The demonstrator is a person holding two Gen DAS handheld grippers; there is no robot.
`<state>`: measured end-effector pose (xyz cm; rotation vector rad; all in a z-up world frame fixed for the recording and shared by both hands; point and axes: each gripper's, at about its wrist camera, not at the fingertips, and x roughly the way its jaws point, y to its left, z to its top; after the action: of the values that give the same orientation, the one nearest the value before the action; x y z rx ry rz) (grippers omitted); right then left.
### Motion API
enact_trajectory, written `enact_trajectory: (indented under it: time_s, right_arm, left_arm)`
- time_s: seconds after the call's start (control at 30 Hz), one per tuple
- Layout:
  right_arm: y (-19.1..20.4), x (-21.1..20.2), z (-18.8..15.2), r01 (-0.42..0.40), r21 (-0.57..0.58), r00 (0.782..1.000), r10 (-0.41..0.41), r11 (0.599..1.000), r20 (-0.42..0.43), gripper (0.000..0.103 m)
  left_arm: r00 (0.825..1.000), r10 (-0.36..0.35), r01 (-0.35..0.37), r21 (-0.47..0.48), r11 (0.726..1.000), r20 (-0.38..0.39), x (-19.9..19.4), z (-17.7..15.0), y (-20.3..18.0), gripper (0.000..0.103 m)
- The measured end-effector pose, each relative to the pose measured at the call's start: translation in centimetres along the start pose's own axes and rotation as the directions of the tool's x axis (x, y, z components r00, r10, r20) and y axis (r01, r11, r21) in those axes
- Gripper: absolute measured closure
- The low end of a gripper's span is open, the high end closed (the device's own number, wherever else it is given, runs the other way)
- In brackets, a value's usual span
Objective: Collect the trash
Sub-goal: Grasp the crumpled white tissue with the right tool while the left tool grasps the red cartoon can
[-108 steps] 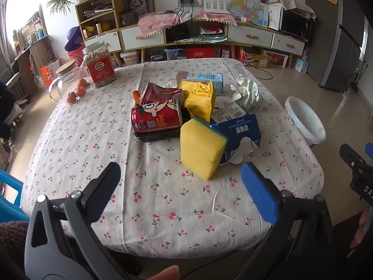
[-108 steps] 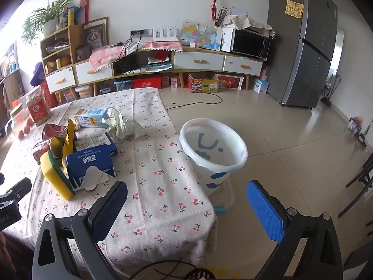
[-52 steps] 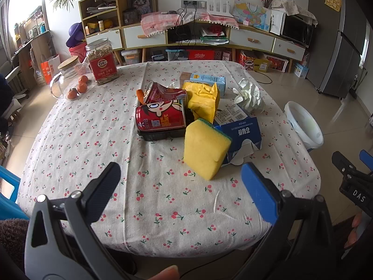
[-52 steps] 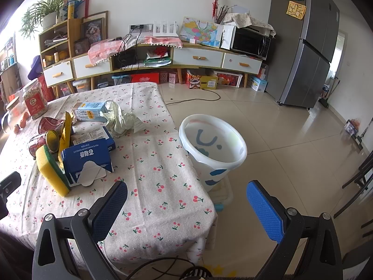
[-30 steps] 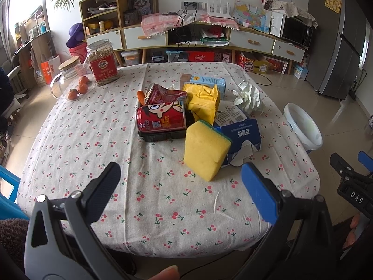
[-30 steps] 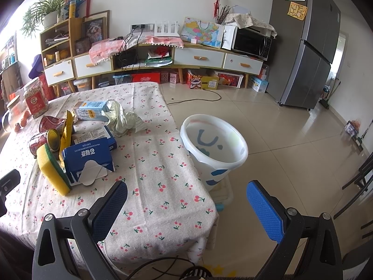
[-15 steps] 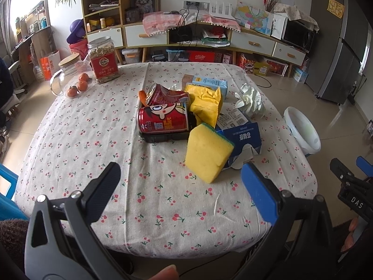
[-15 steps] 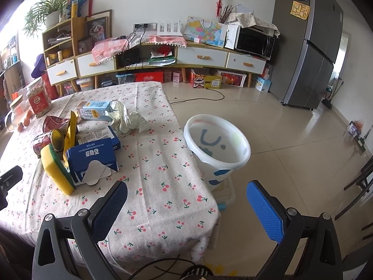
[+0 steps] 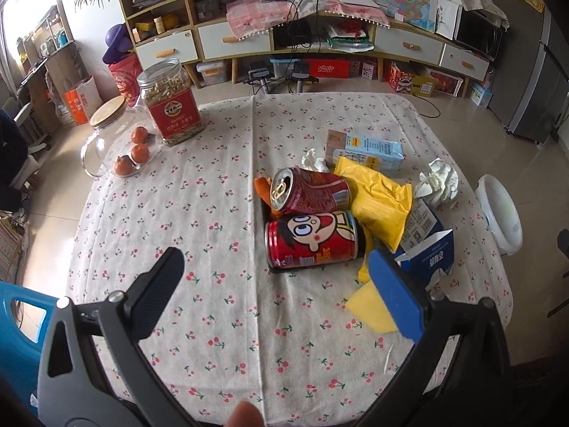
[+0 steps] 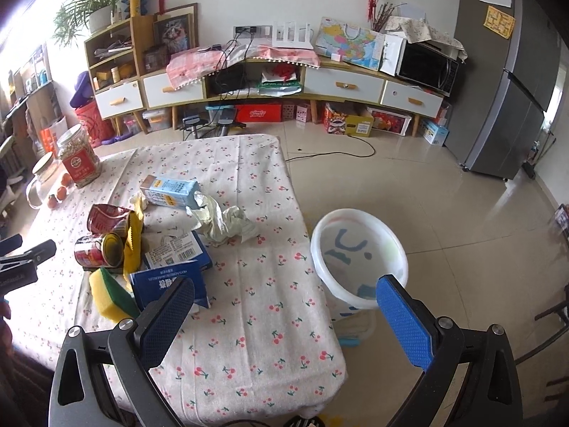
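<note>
A pile of trash lies mid-table: a red cartoon can [image 9: 311, 243] on its side, a crushed red can [image 9: 309, 190] behind it, a yellow bag [image 9: 378, 204], a light blue carton [image 9: 373, 151], crumpled white paper [image 9: 439, 185], a blue tissue box [image 9: 432, 254] and a yellow sponge [image 9: 371, 307]. My left gripper [image 9: 281, 297] is open and empty, hovering above the table just in front of the cartoon can. My right gripper [image 10: 284, 320] is open and empty over the table's right edge. A white bin [image 10: 359, 256] stands on the floor right of the table.
A snack jar with a red label [image 9: 170, 108] and a glass jar with oranges [image 9: 117, 142] stand at the table's far left. A blue chair [image 9: 17, 334] is at the near left. A long sideboard [image 10: 270, 82] and a grey fridge [image 10: 519, 82] line the far walls.
My left gripper has moved forward and higher over the table, so the cans are closer and seen from above. My right gripper has moved slightly forward. Both stay open.
</note>
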<state>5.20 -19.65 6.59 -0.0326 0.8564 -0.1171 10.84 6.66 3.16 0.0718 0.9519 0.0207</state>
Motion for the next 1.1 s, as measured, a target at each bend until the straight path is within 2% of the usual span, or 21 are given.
enact_trajectory:
  time_s: [0.1, 0.2, 0.27, 0.33, 0.37, 0.43, 0.5, 0.6, 0.83, 0.87, 0.9, 1.1]
  right_arm:
    - [0.9, 2.0, 2.3, -0.029, -0.019, 0.999, 0.028, 0.999, -0.031, 0.000]
    - [1.4, 4.7, 3.0, -0.060, 0.001, 0.997, 0.060, 0.998, -0.056, 0.000]
    - [1.2, 7.0, 2.4, -0.081, 0.026, 0.991, 0.083, 0.996, -0.104, 0.000]
    - [1.2, 9.3, 1.8, -0.106, 0.033, 0.979, 0.110, 0.994, -0.174, 0.000]
    - [1.1, 10.3, 1.7, -0.112, 0.041, 0.974, 0.118, 0.993, -0.193, 0.000]
    - [0.8, 12.3, 1.7, -0.105, 0.080, 0.967, 0.120, 0.991, -0.223, 0.000]
    - [0.6, 14.0, 1.9, -0.107, 0.120, 0.959, 0.134, 0.987, -0.250, 0.000]
    - [0.8, 15.3, 2.2, -0.110, 0.132, 0.954, 0.142, 0.985, -0.264, 0.000]
    - [2.1, 16.8, 2.9, -0.149, 0.135, 0.946, 0.181, 0.980, -0.267, 0.000]
    - [2.2, 17.2, 3.1, -0.154, 0.136, 0.945, 0.186, 0.979, -0.269, 0.000]
    - [2.4, 17.3, 3.2, -0.159, 0.137, 0.945, 0.191, 0.978, -0.267, 0.000]
    - [2.7, 18.6, 4.4, -0.190, 0.169, 0.943, 0.227, 0.967, -0.243, 0.004]
  left_arm:
    - [0.996, -0.059, 0.058, -0.010, 0.998, -0.066, 2.2, 1.9, 0.8, 0.000]
    - [0.984, -0.138, 0.134, -0.046, 0.990, -0.113, 4.6, 2.4, 1.4, 0.000]
    - [0.968, -0.198, 0.184, -0.100, 0.978, -0.152, 6.1, 1.9, 2.0, 0.002]
    - [0.942, -0.267, 0.241, -0.144, 0.960, -0.203, 7.4, 1.6, 1.9, 0.004]
    - [0.938, -0.274, 0.247, -0.147, 0.958, -0.211, 7.7, 1.6, 1.7, 0.004]
    - [0.941, -0.258, 0.233, -0.133, 0.963, -0.221, 8.1, 1.5, 1.0, 0.004]
    - [0.935, -0.258, 0.232, -0.133, 0.964, -0.242, 8.6, 1.5, 0.4, 0.004]
    - [0.932, -0.232, 0.199, -0.143, 0.969, -0.277, 9.3, 1.3, -0.3, 0.004]
    - [0.943, -0.165, 0.143, -0.097, 0.985, -0.288, 10.1, 1.2, -1.5, 0.004]
    - [0.946, -0.153, 0.136, -0.079, 0.988, -0.286, 10.2, 1.2, -1.6, 0.010]
    - [0.947, -0.156, 0.143, -0.066, 0.987, -0.282, 10.2, 1.1, -1.7, 0.014]
    - [0.946, -0.206, 0.188, -0.095, 0.978, -0.249, 9.2, 0.9, -0.7, 0.014]
